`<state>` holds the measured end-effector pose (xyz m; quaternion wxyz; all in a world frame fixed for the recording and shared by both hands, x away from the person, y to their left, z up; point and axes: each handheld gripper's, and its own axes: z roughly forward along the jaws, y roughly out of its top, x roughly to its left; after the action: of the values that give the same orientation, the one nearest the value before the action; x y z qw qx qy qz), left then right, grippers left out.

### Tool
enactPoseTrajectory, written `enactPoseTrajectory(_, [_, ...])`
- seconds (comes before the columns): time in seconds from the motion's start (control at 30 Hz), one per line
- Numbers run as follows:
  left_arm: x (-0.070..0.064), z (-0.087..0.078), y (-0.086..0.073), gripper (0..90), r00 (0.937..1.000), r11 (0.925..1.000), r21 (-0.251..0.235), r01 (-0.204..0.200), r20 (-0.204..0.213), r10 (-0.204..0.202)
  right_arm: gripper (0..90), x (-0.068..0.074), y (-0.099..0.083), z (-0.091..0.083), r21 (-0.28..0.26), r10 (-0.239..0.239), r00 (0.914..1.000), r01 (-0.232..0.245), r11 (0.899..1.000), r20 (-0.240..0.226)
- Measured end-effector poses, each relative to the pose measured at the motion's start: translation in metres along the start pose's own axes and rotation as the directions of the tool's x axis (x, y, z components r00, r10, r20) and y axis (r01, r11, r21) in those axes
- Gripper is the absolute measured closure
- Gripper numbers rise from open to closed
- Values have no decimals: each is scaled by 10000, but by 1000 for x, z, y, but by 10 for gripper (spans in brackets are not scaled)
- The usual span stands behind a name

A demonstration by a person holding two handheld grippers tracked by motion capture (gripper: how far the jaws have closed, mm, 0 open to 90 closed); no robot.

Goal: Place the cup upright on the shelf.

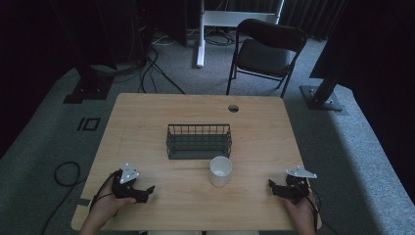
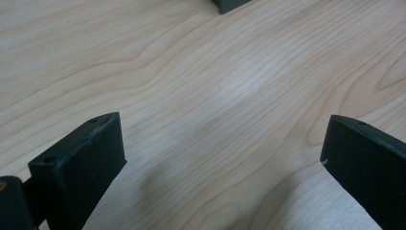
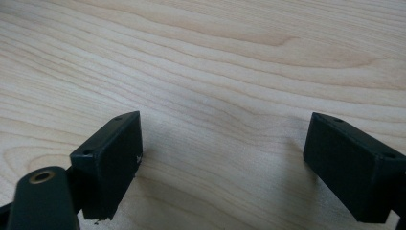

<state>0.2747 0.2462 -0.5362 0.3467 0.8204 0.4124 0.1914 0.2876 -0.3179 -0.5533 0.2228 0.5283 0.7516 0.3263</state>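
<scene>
1. Left gripper [image 1: 145, 192]: held low at the near left of the table [image 1: 147, 112], jaws apart and holding nothing; the left gripper view looks between them at bare wood grain.
2. Right gripper [image 1: 274, 187]: held low at the near right edge, well apart from the left one, jaws likewise spread and unloaded; bare wood lies between them in the right gripper view.
3. Cup [image 1: 220, 171]: white, upright, open mouth up, seemingly empty. It stands between the two grippers, nearer the right one, just in front of the basket.
4. Basket [image 1: 198, 141]: dark wire, rectangular, mid-table, nothing visible inside.
5. Progress, as judged: work not yet begun. The cup is untouched and outside the basket; reaching, gripping and any placing all remain.
6. Chair [image 1: 266, 51]: black, folding, on the floor beyond the far edge.
</scene>
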Motion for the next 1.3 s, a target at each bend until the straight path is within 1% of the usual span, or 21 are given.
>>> enactPoseTrajectory(0.07, [-1, 0, 1, 16, 9998, 9999, -79, 68, 164, -67, 129, 0, 0, 0, 1, -2, 10000, 2, 10000, 0])
enactPoseTrajectory(0.13, [-1, 1, 2, 16, 9998, 9999, -102, 62, 204, -60, 129, 0, 0, 0, 1, -2, 10000, 2, 10000, 0])
enactPoseTrajectory(0.17, [-2, 2, 3, 16, 9998, 10000, -65, -34, 177, 35, 129, 0, 0, 0, 1, 1, 10000, -1, 10000, 0])
enactPoseTrajectory(0.3, [-6, 4, 6, 16, 9994, 9998, -70, -210, 269, 212, 129, 0, 0, 0, 2, 0, 10000, 0, 10000, 0])
enactPoseTrajectory(0.37, [-8, 5, 8, 16, 9991, 9997, -50, -254, 348, 255, 129, 0, 0, 0, 1, 0, 10000, 0, 10000, 0])
enactPoseTrajectory(0.47, [-10, 7, 12, 16, 9988, 9994, -36, -356, 339, 357, 129, 0, 0, 0, 1, 0, 10000, 0, 10000, 1])
enactPoseTrajectory(0.53, [-11, 7, 13, 16, 9986, 9993, -97, -347, 384, 351, 129, 0, 0, 0, 1, 0, 10000, 0, 10000, 1])
enactPoseTrajectory(0.67, [-17, 11, 18, 16, 9966, 9978, -75, -660, 490, 663, 129, 0, 0, 0, 1, 0, 10000, 0, 10000, 0])
enactPoseTrajectory(0.73, [-18, 12, 20, 16, 9961, 9975, -76, -696, 529, 699, 129, 0, 0, 0, 1, 0, 10000, 0, 10000, 0])
enactPoseTrajectory(0.77, [-21, 14, 22, 16, 9954, 9972, -110, -734, 616, 740, 129, 0, 0, 0, 0, -2, 10000, 2, 10000, 2])
enactPoseTrajectory(0.93, [-25, 17, 27, 16, 9929, 9956, -137, -928, 731, 936, 129, 0, 0, 0, 1, -3, 10000, 3, 10000, 0])
enactPoseTrajectory(0.97, [-27, 19, 30, 16, 9912, 9945, -126, -1037, 816, 1043, 129, 0, 0, 0, 2, -2, 10000, 2, 10000, 0])
enactPoseTrajectory(1.17, [-35, 23, 38, 16, 9862, 9913, -212, -1299, 1010, 1314, 129, 0, 0, 0, 1, -1, 10000, 1, 10000, 1])
enactPoseTrajectory(1.2, [-35, 23, 38, 16, 9862, 9913, -212, -1299, 1010, 1314, 129, 0, 0, 0, 1, 0, 10000, 0, 10000, 0])
enactPoseTrajectory(1.3, [-41, 26, 43, 16, 9830, 9898, -256, -1402, 1161, 1422, 129, 0, 0, 0, 0, 0, 10000, 0, 10000, 0])
